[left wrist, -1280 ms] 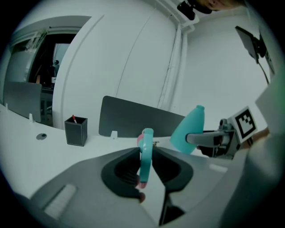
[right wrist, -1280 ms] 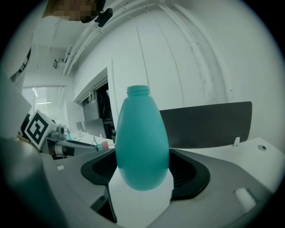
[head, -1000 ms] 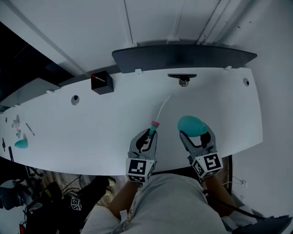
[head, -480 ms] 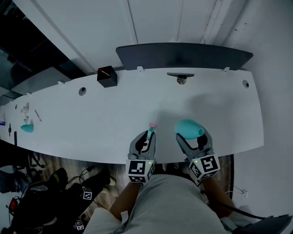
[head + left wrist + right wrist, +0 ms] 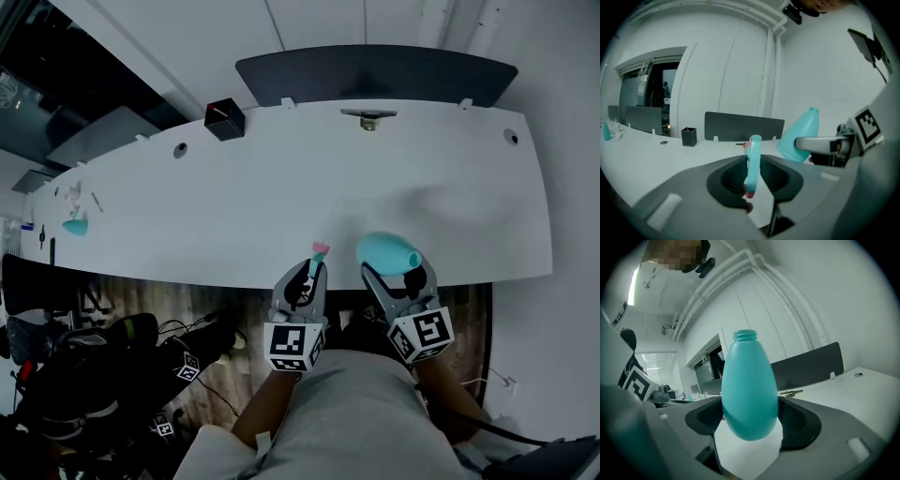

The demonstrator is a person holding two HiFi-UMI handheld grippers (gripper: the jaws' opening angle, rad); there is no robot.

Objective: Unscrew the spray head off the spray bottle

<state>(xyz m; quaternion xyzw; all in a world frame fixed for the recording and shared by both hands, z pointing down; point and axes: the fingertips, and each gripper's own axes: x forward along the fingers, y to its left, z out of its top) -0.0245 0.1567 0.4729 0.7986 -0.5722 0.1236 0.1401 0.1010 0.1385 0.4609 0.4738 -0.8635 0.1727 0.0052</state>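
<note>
- A long white table (image 5: 187, 216) runs across a pale room, with a dark grey partition screen (image 5: 375, 75) standing along its far edge.
- A small black box (image 5: 225, 119) sits near that far edge, and a metal fitting (image 5: 369, 118) lies just in front of the screen.
- Far off at the table's left end lies a small teal object (image 5: 74, 226), too small to identify.
- Below the table's near edge is a wood-patterned floor (image 5: 216, 305), with black equipment (image 5: 84, 394) piled at the lower left.
- The left gripper (image 5: 314, 272) has its jaws closed narrowly on the spray head (image 5: 753, 164), a slim teal piece with a pink tip. It stands upright between the ribbed pads.
- The right gripper (image 5: 394, 277) has its jaws spread wide and pressed against both sides of the spray bottle (image 5: 749, 390), holding its rounded teal belly.
- The bottle's threaded neck (image 5: 744, 335) is bare and open, so the spray head is off it.
- From the head view, both grippers are held side by side at the near edge of the table, in front of the person's lap (image 5: 347, 412).
- The spray head and the bottle are close together but not touching. The head is on the left and the bottle on the right.
- Neither held thing rests on the table.
</note>
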